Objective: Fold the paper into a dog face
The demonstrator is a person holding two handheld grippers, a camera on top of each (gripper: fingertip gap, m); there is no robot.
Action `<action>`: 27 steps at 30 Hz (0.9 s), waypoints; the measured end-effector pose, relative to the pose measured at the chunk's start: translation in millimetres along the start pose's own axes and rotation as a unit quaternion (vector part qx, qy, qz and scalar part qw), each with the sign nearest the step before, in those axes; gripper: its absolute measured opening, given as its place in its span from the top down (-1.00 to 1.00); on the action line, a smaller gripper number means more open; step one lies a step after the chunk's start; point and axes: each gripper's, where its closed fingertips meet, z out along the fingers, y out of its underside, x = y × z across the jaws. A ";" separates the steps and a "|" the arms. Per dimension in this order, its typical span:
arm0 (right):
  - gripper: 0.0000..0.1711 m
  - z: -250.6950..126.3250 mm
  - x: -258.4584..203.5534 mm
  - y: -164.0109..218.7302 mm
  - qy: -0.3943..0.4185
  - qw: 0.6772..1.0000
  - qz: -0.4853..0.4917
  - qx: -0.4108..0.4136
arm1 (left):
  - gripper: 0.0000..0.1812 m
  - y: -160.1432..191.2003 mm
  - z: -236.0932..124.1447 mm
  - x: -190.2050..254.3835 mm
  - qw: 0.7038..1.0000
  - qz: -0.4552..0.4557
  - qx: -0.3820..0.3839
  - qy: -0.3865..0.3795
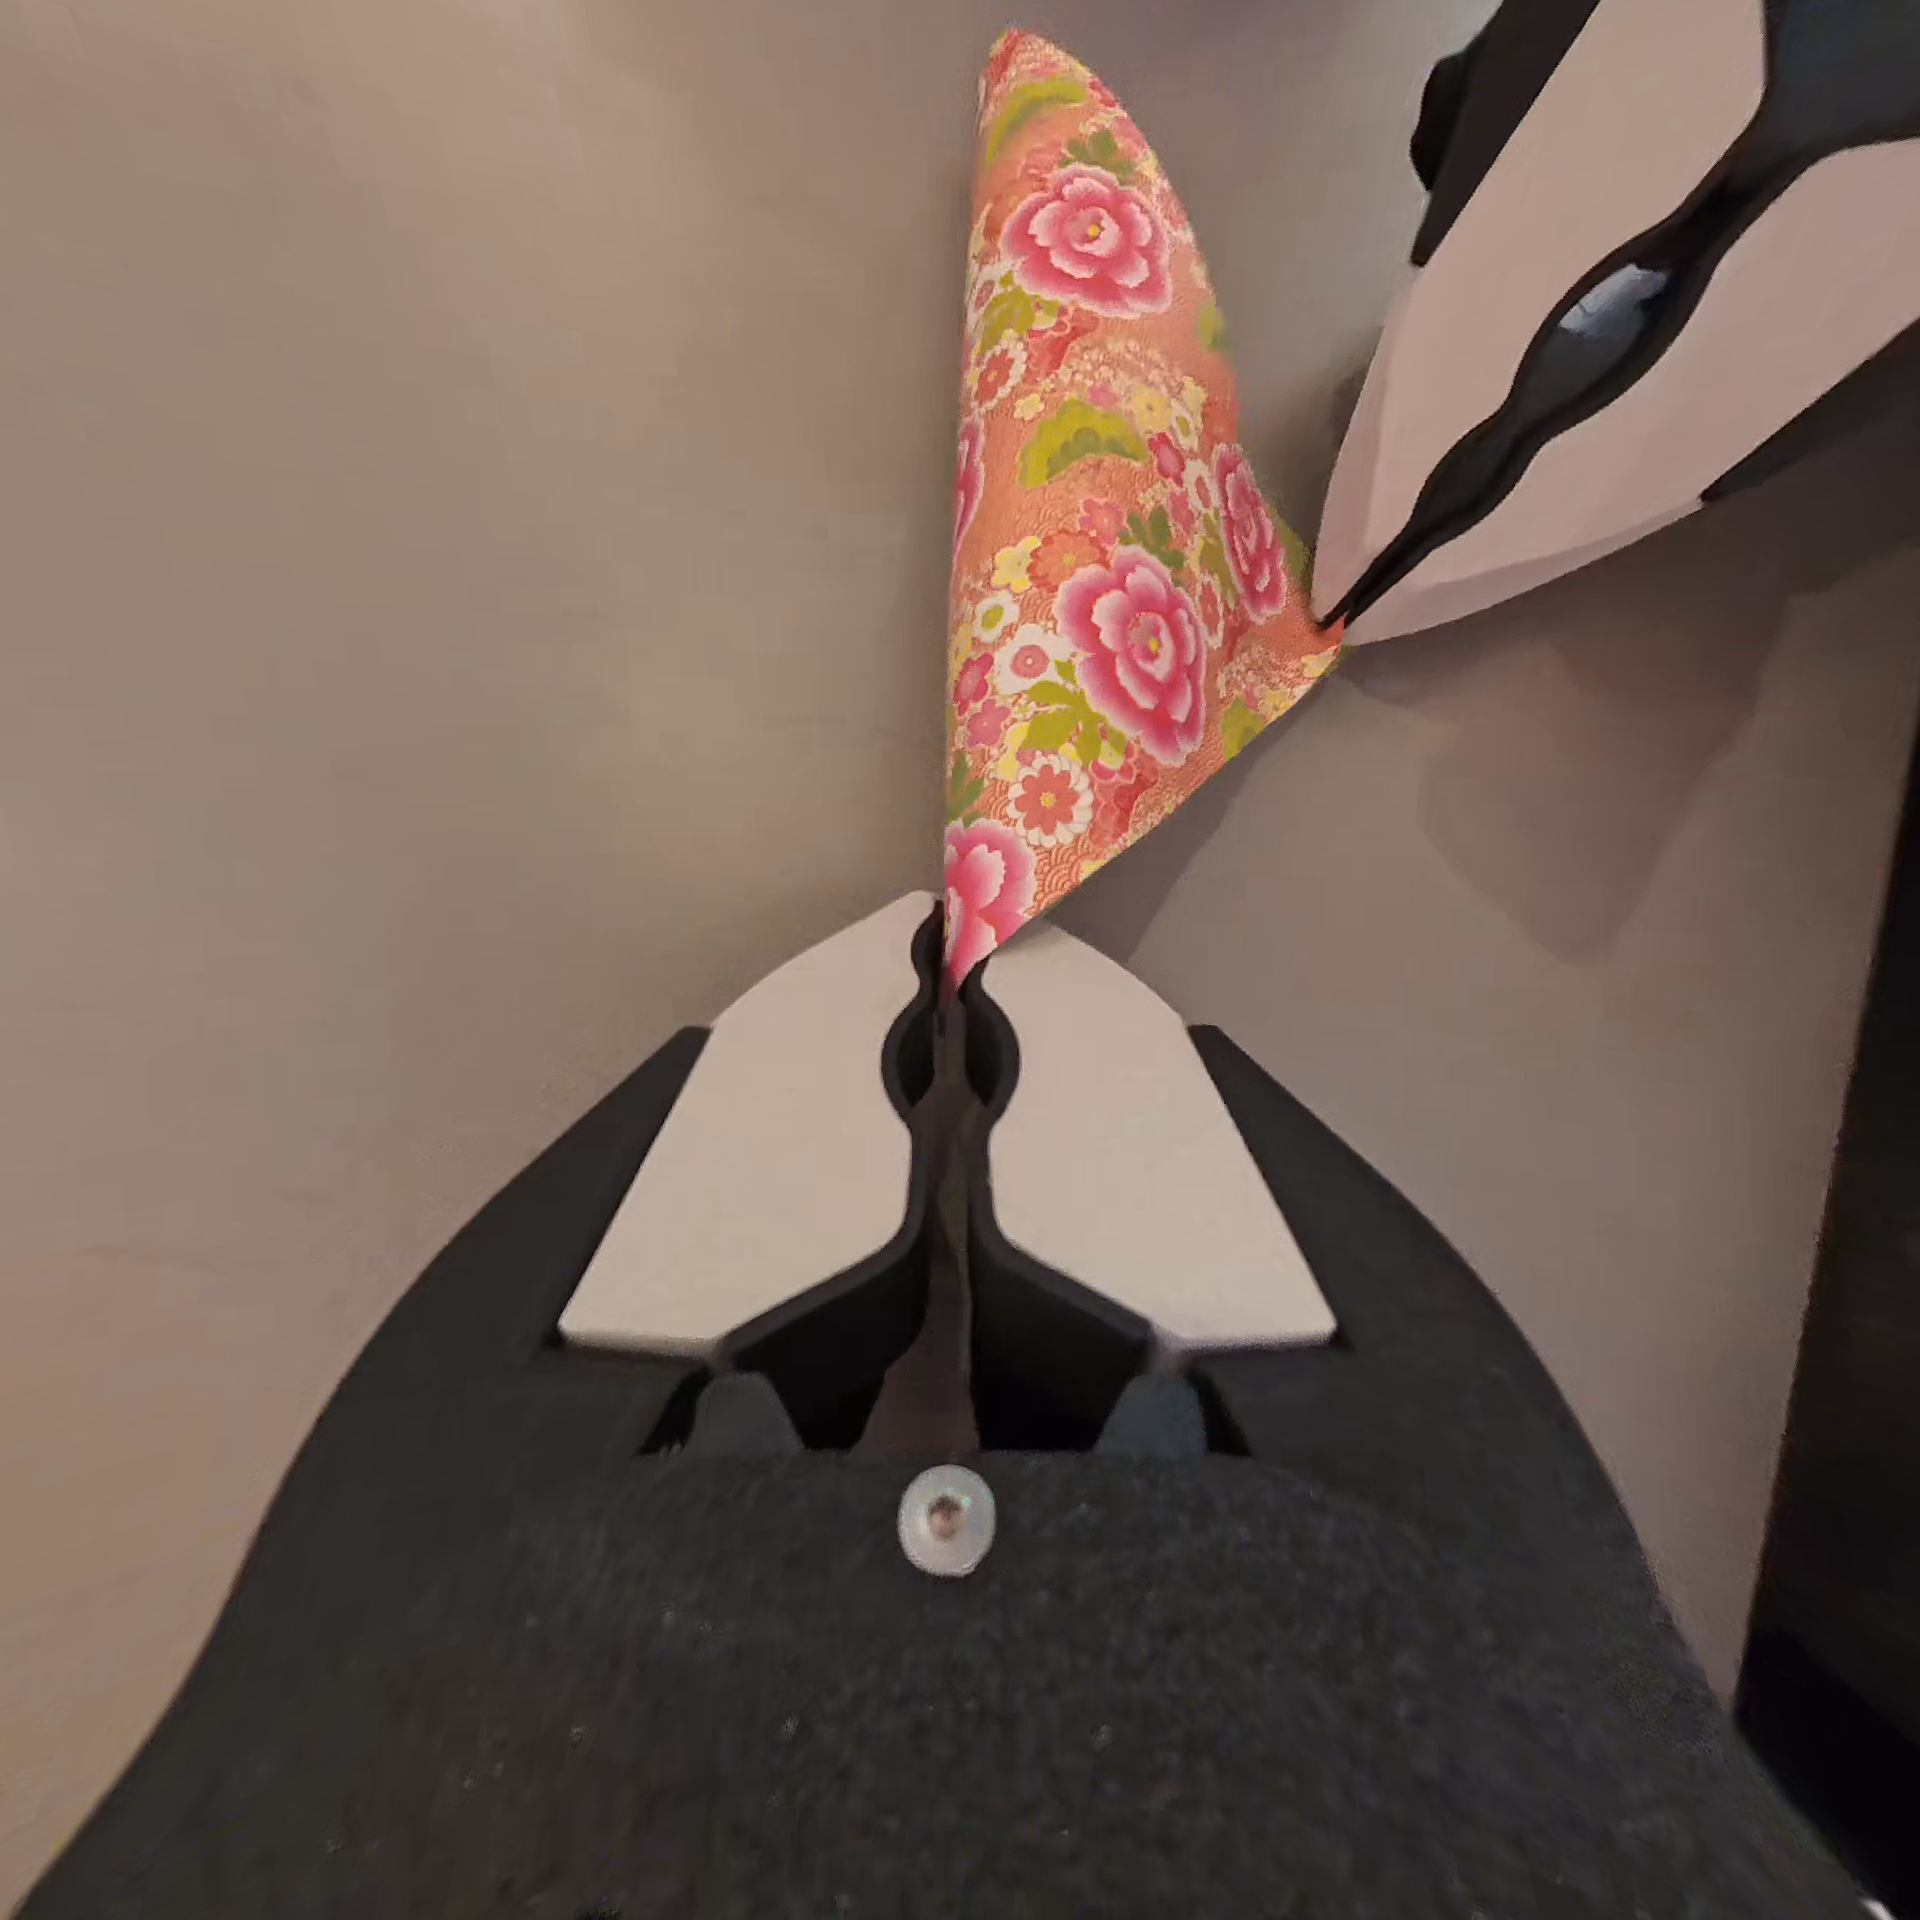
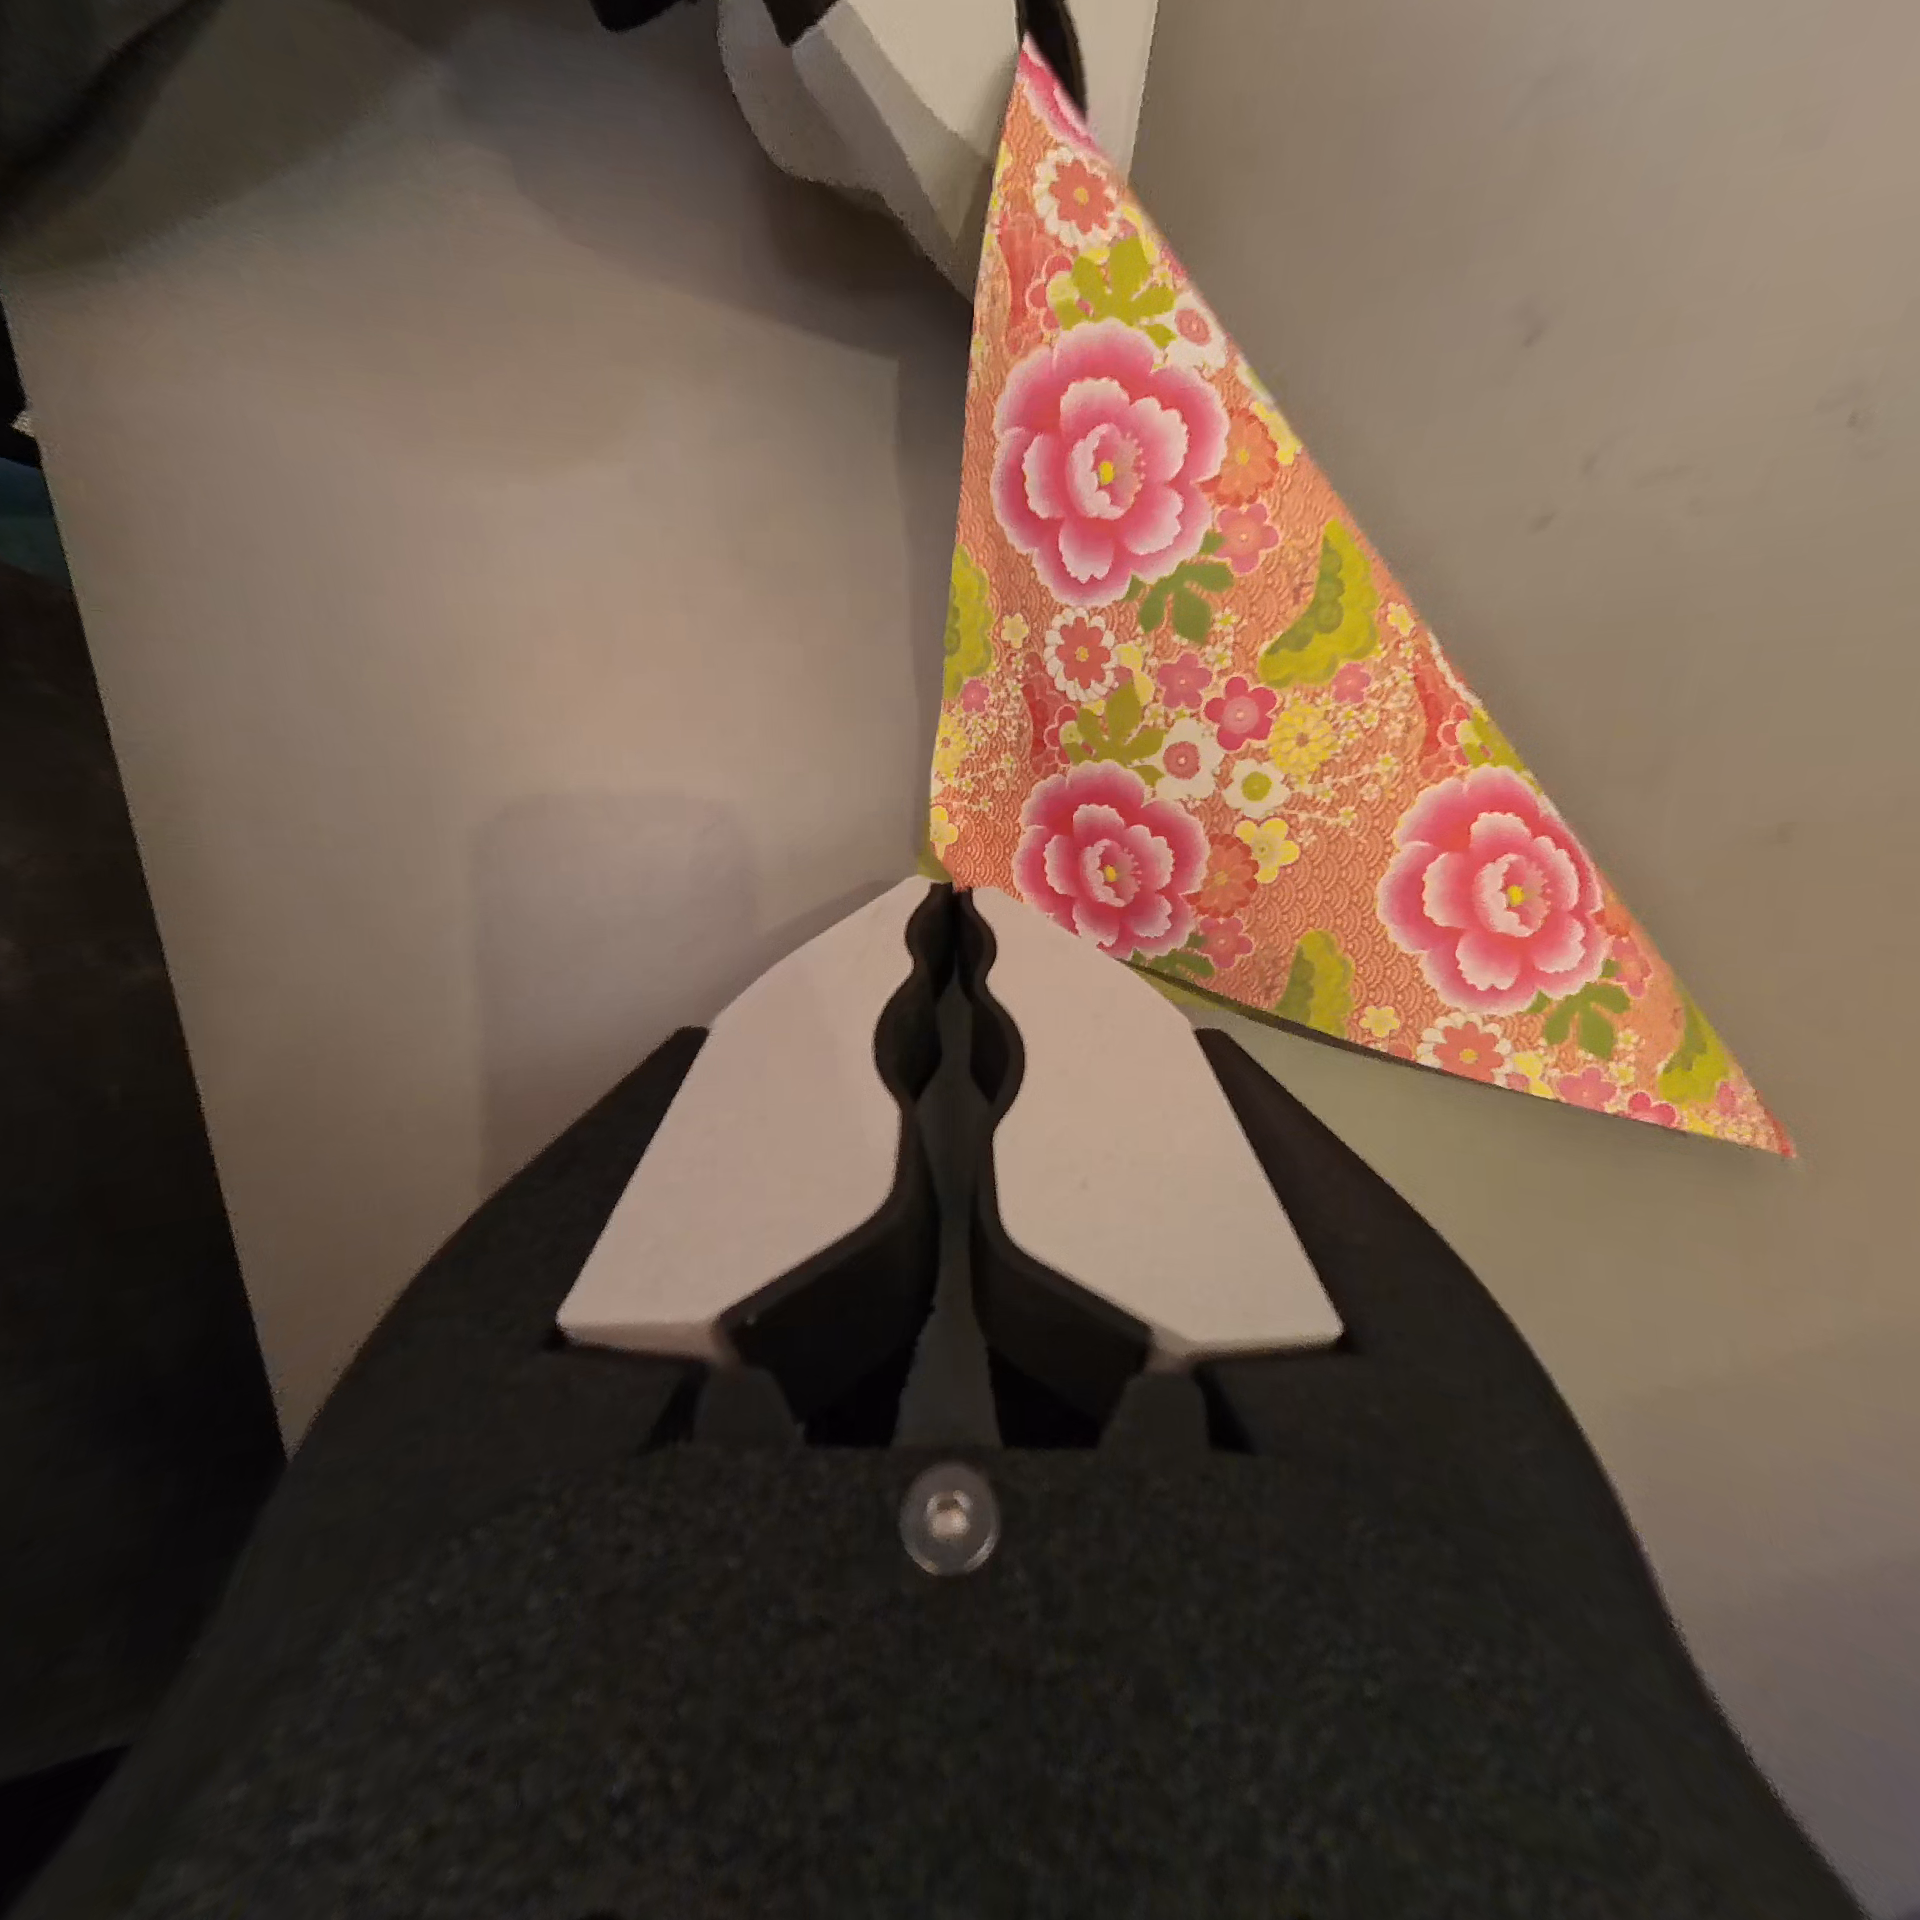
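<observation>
A floral paper (image 1: 1101, 520), pink and orange with green leaves, is folded into a triangle and held up above the pale table (image 1: 416, 520). My left gripper (image 1: 951, 935) is shut on the triangle's near corner, which runs down between its pads. My right gripper (image 1: 1328, 615) comes in from the upper right and pinches another corner with its tips. In the right wrist view the paper (image 2: 1195, 675) spreads up and to the right from my right gripper (image 2: 951, 902), which is shut on its corner. The left gripper (image 2: 1039, 62) holds the top corner there.
A dark upright object (image 1: 1849, 1351) stands at the right edge of the left wrist view. In the right wrist view the table (image 2: 520, 623) ends at the left, with a dark area (image 2: 62, 1039) beyond its edge. My right fingertips sit around 10 cm from my left ones.
</observation>
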 end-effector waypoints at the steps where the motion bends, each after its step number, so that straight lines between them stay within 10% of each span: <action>1: 1.00 -0.4 1.3 -1.4 0.005 1.000 -0.005 0.001 | 1.00 0.5 0.1 -0.3 1.000 -0.007 -0.002 0.002; 27: 1.00 -13.1 -1.1 6.1 -0.008 0.990 -0.135 -0.047 | 1.00 7.2 -0.7 -2.0 0.992 0.099 -0.051 -0.063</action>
